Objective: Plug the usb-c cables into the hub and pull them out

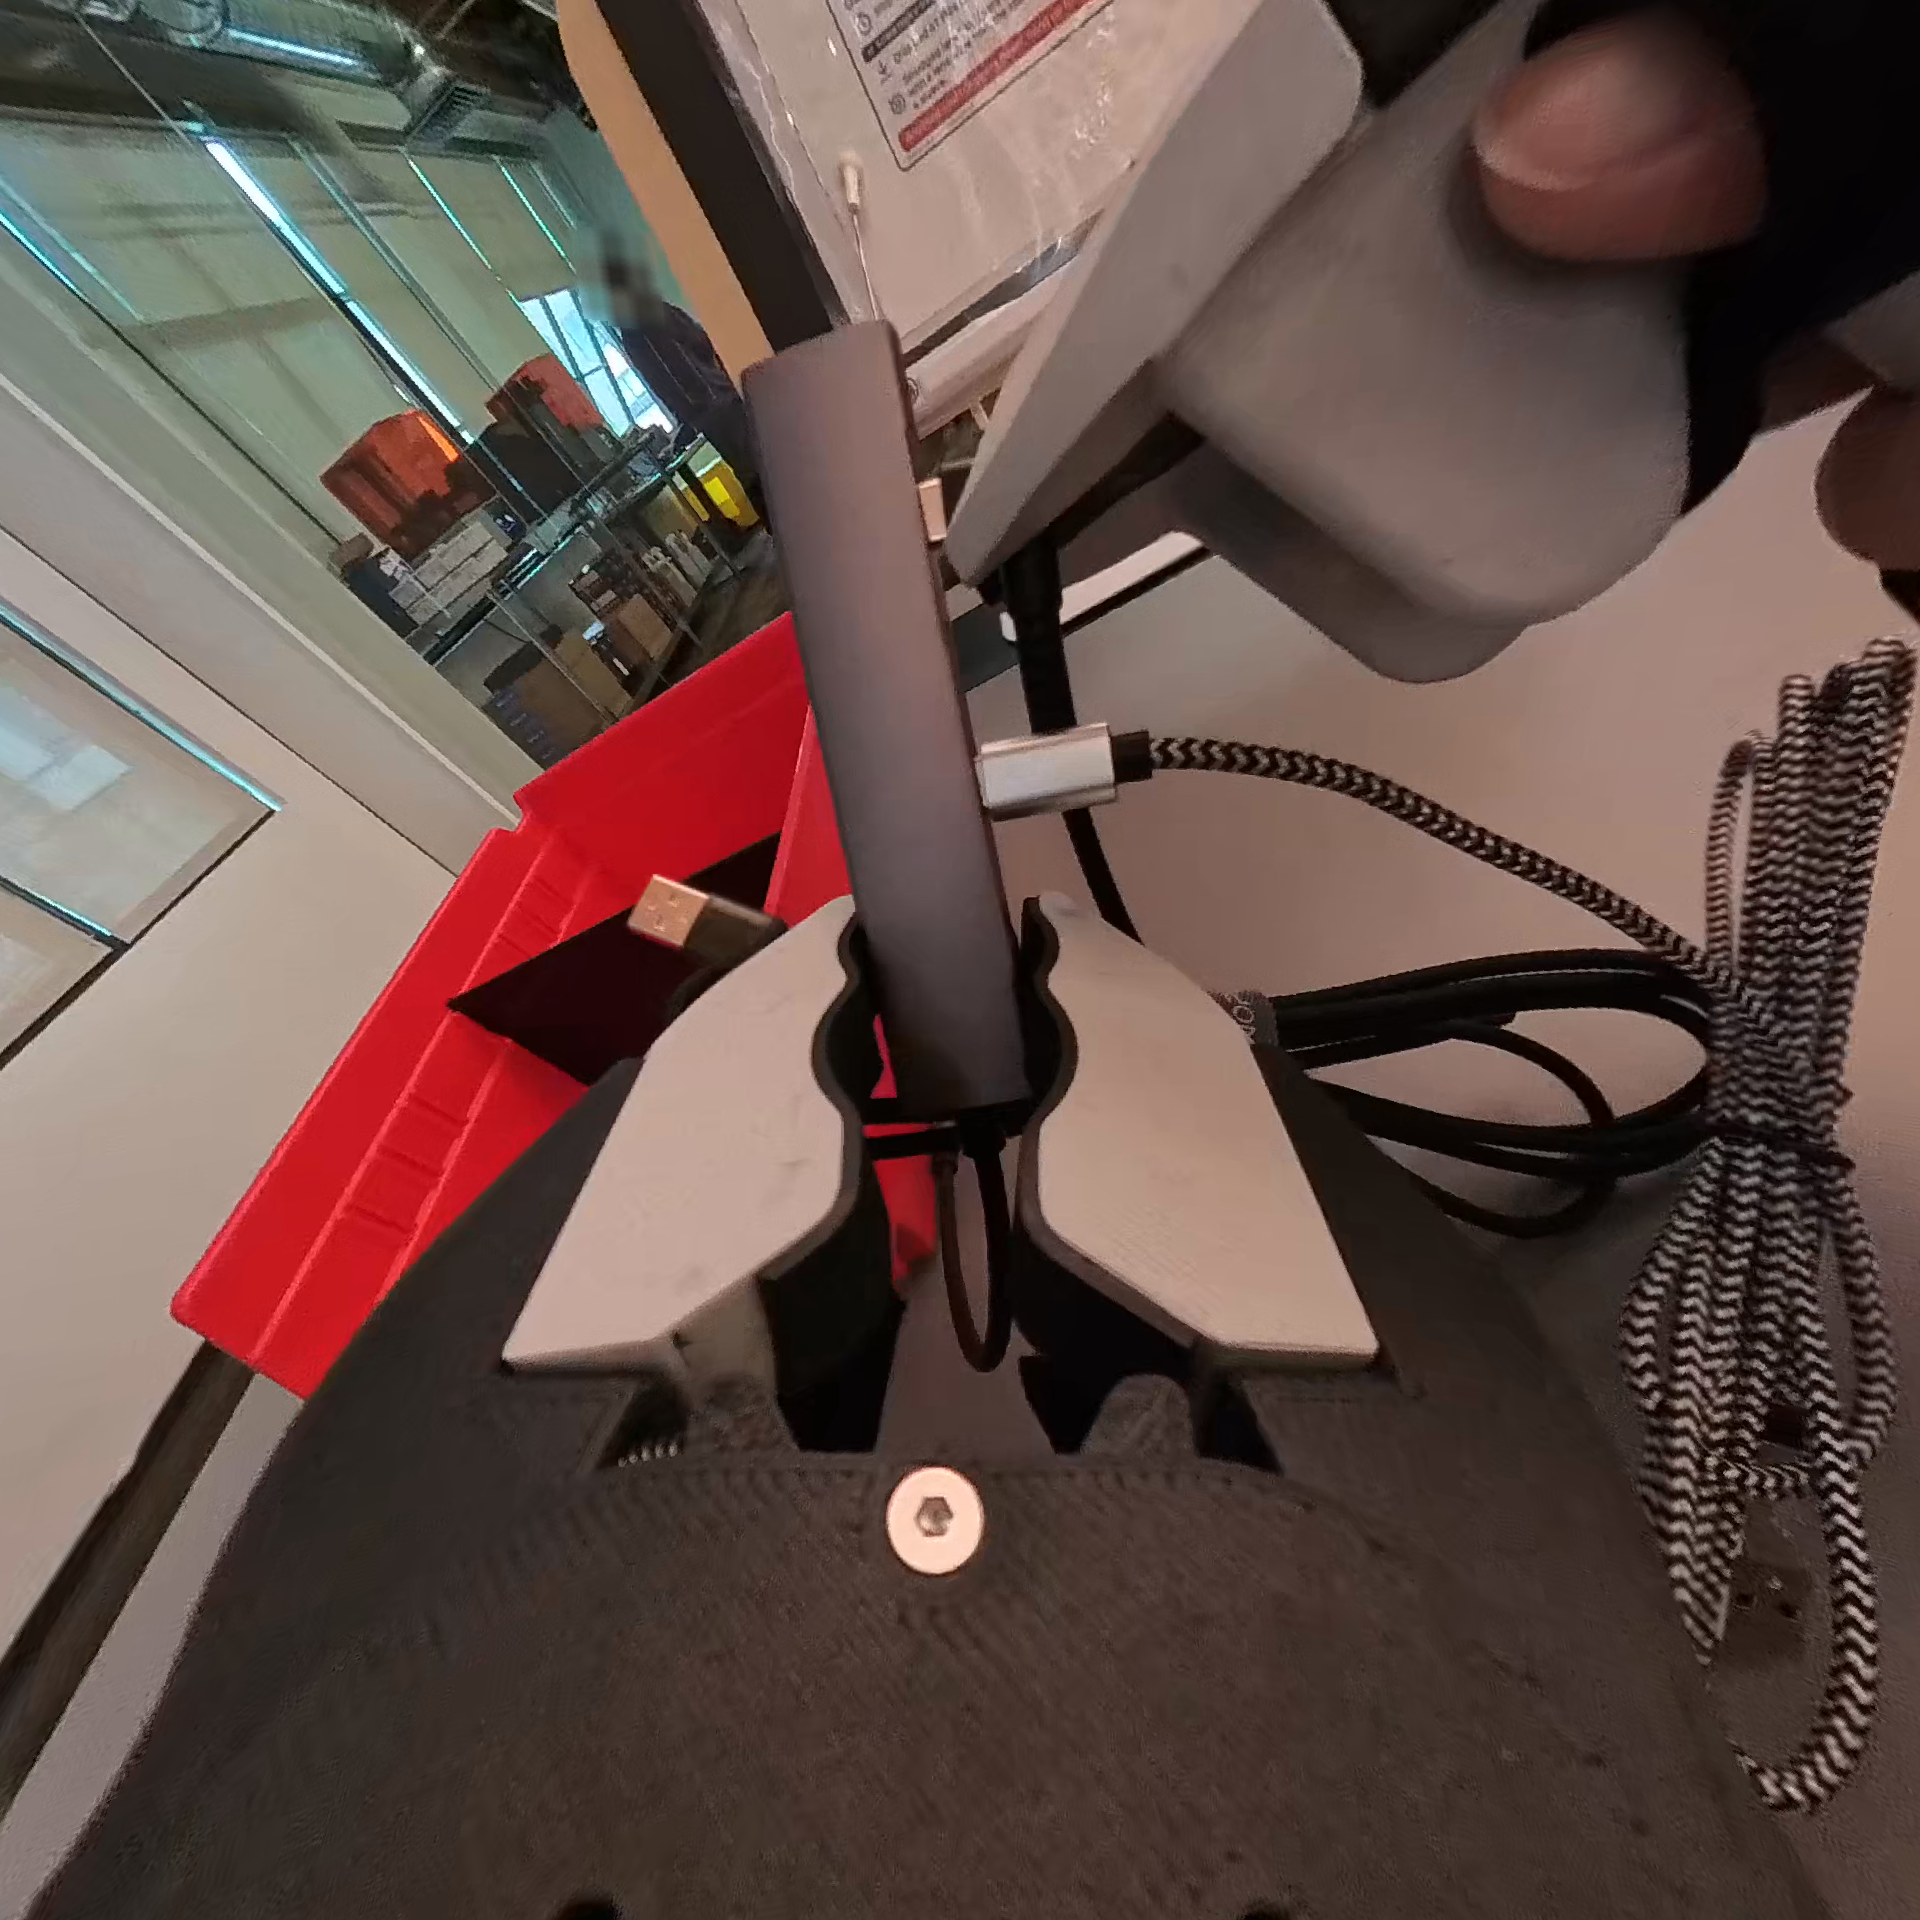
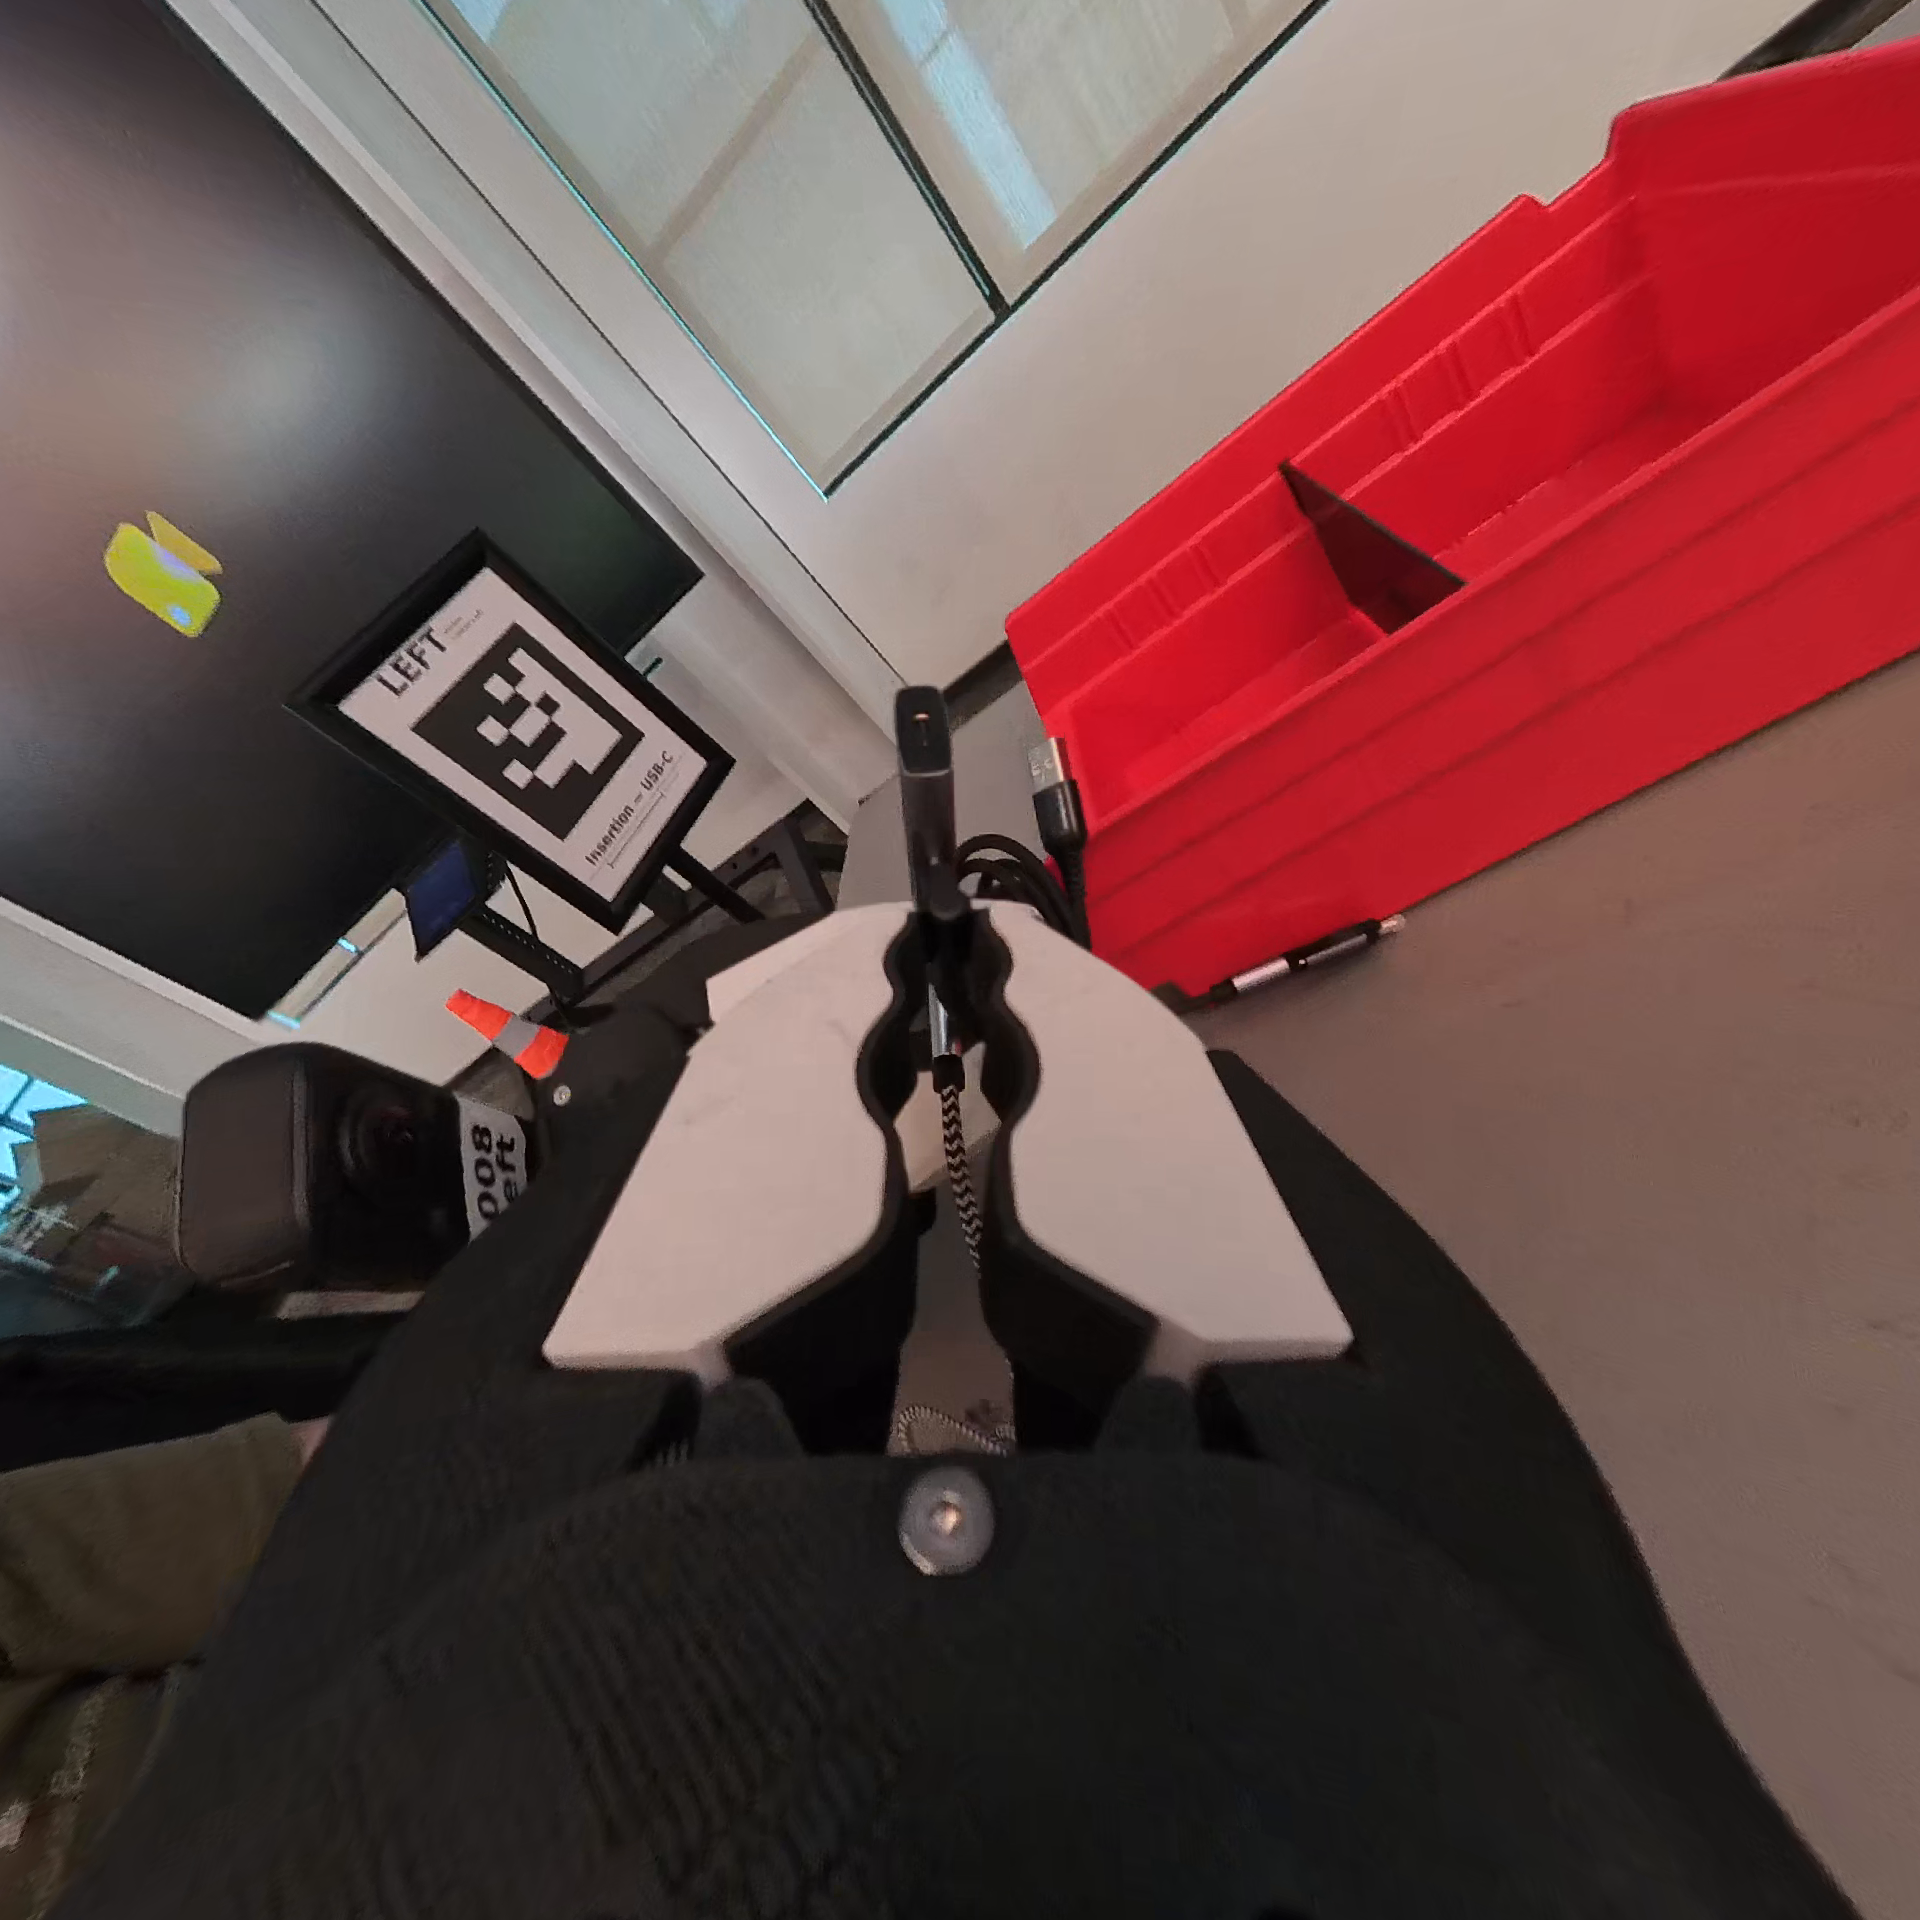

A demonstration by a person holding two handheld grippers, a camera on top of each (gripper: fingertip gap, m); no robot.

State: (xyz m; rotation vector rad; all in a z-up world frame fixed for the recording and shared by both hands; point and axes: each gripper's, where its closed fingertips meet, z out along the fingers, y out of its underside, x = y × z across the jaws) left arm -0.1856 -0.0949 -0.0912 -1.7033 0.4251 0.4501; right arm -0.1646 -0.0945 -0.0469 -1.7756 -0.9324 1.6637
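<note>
left gripper (image 1: 940, 1023) is clamped on the grey usb hub (image 1: 883, 707), held upright, with a braided cable's silver plug (image 1: 1044, 769) seated in its side. right gripper (image 2: 945, 997) is pinching a braided usb-c cable (image 2: 961, 1153) at its plug, right against the hub's edge. risk: a skewed pull could lever the hub out of the grip, or the plug could slip. grey tabletop (image 2: 1558, 1039), red divided bin (image 2: 1455, 582), glass-walled room behind.
</note>
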